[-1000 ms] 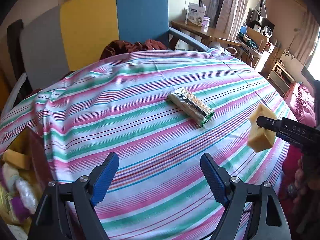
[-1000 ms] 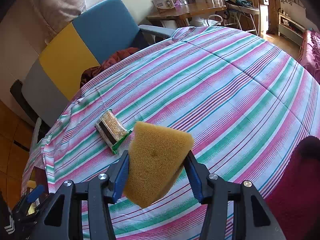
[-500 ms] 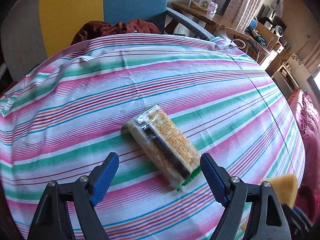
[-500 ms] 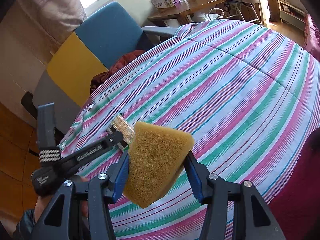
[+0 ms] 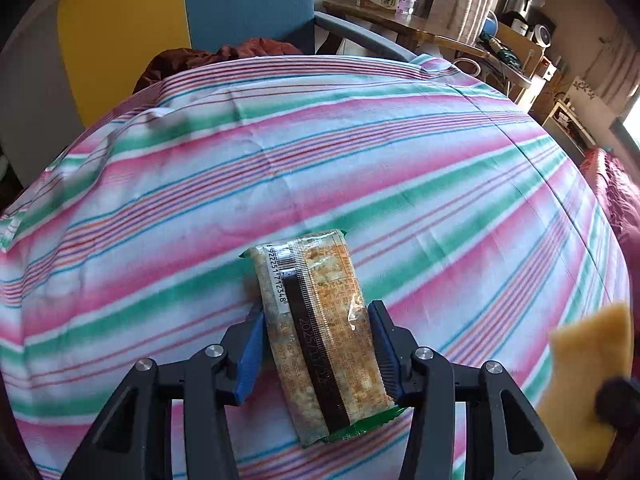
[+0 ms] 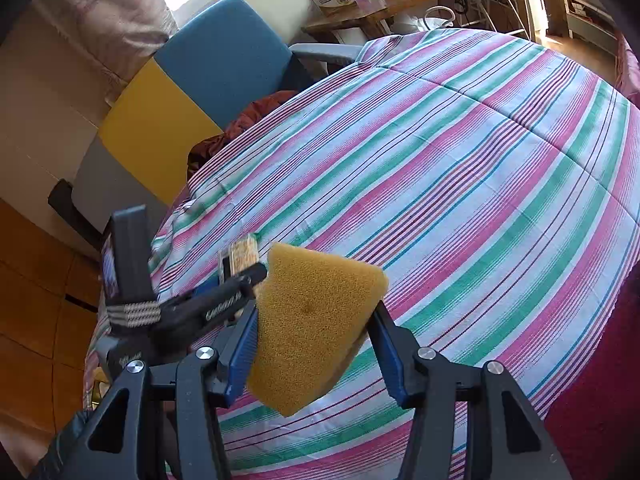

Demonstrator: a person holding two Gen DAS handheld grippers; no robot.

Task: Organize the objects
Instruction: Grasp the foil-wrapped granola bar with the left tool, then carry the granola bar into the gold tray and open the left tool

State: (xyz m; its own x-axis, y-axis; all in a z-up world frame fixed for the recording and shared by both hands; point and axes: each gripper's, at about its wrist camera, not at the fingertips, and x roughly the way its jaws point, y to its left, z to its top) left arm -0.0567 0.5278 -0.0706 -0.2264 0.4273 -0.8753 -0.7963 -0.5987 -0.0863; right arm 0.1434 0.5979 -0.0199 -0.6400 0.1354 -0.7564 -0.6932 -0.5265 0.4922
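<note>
A wide stretch of striped tablecloth (image 5: 360,152) lies bare across the table, leaving open passage from the snack packet (image 5: 320,332) out to the far edge and to the right side. The packet itself fills the gap inside the left claw (image 5: 318,354), whose jaws are closing on its two long sides. To the right, the yellow sponge (image 6: 316,320) clamped in the right claw (image 6: 316,344) hangs above the cloth, just beside the left claw's arm, narrowing the room between the two tools. Beyond the far edge, a blue-and-yellow chair (image 5: 200,20) with a rust-red garment (image 5: 224,56) blocks the way.
</note>
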